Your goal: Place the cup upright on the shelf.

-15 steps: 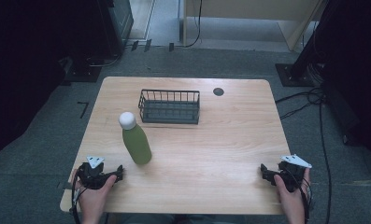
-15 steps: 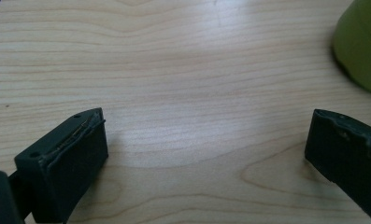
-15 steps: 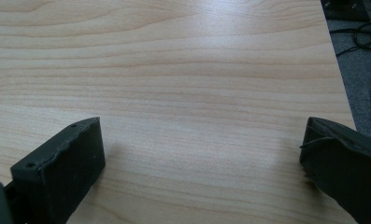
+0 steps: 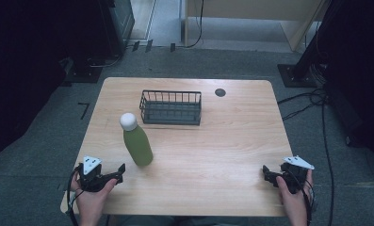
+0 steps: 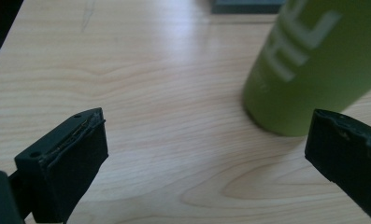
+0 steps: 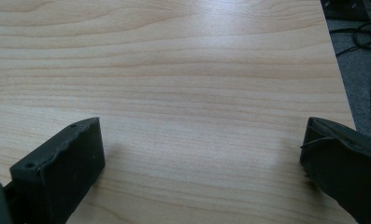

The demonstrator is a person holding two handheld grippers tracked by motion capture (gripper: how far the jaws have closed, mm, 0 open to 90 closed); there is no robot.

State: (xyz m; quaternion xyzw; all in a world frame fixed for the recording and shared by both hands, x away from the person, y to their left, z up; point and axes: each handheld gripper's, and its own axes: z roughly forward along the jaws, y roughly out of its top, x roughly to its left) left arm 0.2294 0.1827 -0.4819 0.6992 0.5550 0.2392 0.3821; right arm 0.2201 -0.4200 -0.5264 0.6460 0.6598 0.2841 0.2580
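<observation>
Bottle point(image 4: 137, 141) green, white-capped, upright near empty wire basket point(image 4: 170, 107), left gripper point(image 4: 110, 175) and right gripper point(image 4: 269, 174) fingers spread, holding nothing.

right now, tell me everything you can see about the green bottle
The green bottle stands upright on the wooden table, left of centre, just in front of the wire basket and apart from it. Its body is a smooth, matte olive-green cylinder with pale lettering on the side, seen in the left gripper view, and a rounded white cap that is on. Nothing touches it; the open left gripper sits nearby, short of it.
</observation>
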